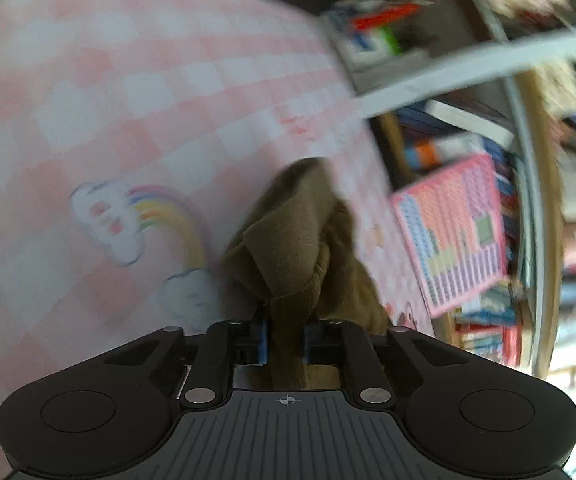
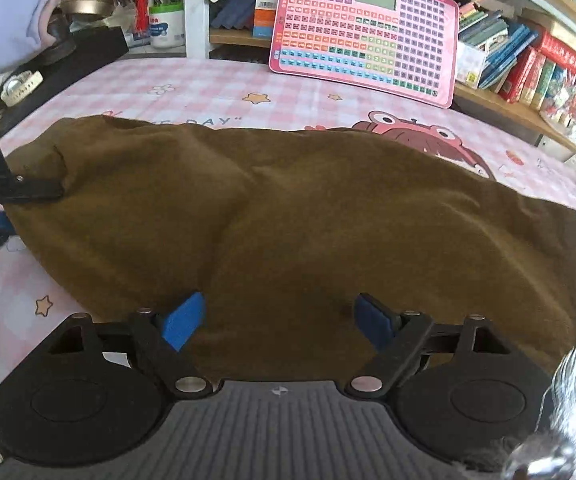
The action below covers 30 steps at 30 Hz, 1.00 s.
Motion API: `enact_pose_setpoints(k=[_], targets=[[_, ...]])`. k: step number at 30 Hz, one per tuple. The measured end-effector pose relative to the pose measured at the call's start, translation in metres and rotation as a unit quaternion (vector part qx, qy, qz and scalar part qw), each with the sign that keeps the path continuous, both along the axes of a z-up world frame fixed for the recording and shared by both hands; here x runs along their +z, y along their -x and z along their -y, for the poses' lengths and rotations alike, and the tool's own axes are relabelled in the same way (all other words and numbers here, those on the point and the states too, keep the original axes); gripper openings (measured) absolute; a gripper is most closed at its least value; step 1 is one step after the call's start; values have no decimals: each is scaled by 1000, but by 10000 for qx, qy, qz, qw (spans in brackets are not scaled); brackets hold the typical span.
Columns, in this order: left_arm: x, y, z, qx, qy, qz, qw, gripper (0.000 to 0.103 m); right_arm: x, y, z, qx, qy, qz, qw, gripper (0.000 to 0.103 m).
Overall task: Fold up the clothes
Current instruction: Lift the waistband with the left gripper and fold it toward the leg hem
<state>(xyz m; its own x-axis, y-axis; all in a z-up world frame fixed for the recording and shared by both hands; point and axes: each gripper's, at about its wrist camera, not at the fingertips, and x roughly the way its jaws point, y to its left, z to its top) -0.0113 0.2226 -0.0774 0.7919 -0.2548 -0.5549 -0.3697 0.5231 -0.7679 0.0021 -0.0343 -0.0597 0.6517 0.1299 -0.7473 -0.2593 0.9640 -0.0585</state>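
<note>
A bunched fold of the brown garment (image 1: 300, 240) is pinched between the blue pads of the left gripper (image 1: 283, 340). The rest is spread over the pink checked sheet (image 2: 207, 84). Above its near edge, the right gripper (image 2: 279, 322) is held wide apart.

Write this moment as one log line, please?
left gripper: shut on brown garment | right gripper: open over it | garment on pink checked cloth

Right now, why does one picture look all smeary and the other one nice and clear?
Left wrist view: motion blur smears the pink checked sheet and the shelves, though the brown garment pinched in the left gripper stays fairly sharp. Right wrist view: sharp and evenly lit, only fisheye bending at the edges.
</note>
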Motion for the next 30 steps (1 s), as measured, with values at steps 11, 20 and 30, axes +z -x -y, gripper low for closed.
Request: enact_pose_setpoints(k=[11, 20, 30], targets=[[97, 5, 179, -2711, -4237, 1643, 8485, 5, 25, 7, 94, -311, -1078, 121, 9936, 81], [82, -1, 220, -2479, -3451, 961, 9001, 15, 26, 30, 204, -829, -1560, 47, 9843, 81], [11, 55, 66, 1172, 266, -283, 9924, 46, 22, 20, 180, 90, -1595, -152, 9870, 81]])
